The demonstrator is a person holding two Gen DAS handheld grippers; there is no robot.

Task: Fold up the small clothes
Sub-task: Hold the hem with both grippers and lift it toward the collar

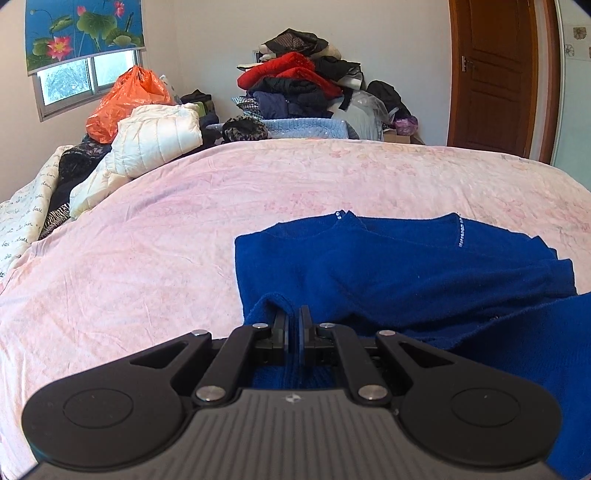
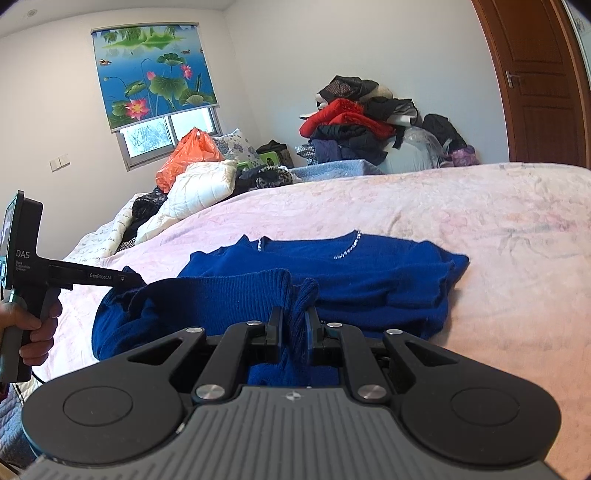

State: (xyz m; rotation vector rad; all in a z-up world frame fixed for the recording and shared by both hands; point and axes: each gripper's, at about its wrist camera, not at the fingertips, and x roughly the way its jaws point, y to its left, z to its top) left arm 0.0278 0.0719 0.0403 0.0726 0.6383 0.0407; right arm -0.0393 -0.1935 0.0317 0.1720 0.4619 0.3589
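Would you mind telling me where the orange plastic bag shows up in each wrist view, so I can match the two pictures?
Left wrist view: the orange plastic bag sits upper left, below the window, behind the white padded jacket.
Right wrist view: the orange plastic bag sits left of centre, upper half, again behind the white padded jacket.
Shared landmark: the lotus-print blind hangs above the bag in both.
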